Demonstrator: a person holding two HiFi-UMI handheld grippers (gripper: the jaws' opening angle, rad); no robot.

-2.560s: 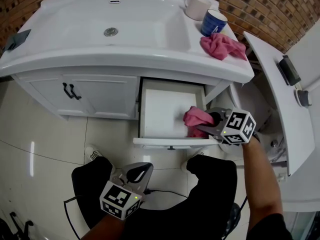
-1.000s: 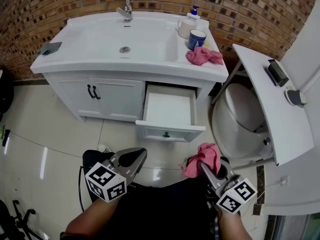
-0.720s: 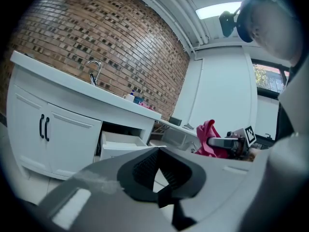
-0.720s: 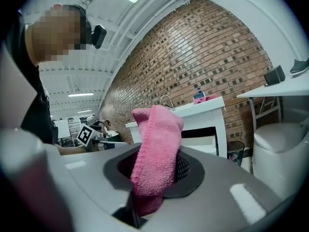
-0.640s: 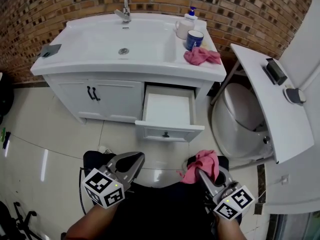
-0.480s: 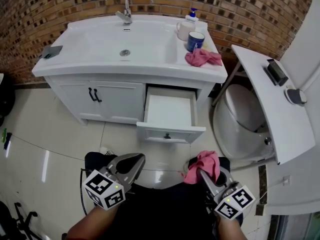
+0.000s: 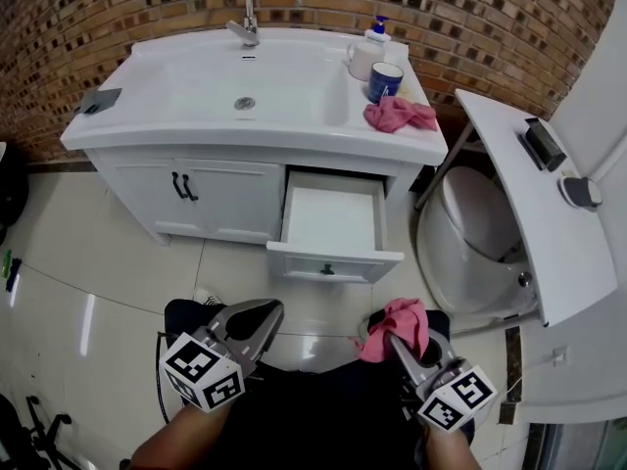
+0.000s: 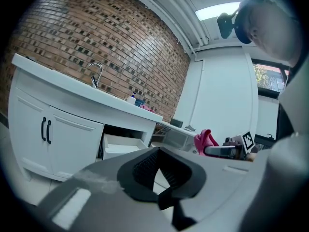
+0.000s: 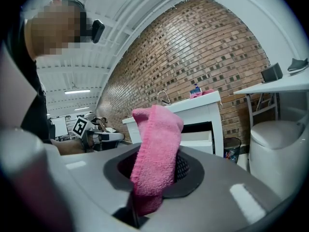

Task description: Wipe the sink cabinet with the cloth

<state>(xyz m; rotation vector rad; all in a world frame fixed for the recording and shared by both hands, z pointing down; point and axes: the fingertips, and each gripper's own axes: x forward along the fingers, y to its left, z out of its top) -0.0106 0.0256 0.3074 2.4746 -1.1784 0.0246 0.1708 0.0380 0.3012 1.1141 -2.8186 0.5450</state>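
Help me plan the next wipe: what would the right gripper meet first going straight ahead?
Probably the open drawer; the right gripper, shut on the pink cloth, points roughly at its front, depth unclear.

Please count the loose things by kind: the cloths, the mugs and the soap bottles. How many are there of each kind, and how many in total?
Pink cloths: 2 (counter cloth; held cloth in the right gripper)
Mugs: 2 (white mug; blue mug)
Soap bottle: 1
Total: 5
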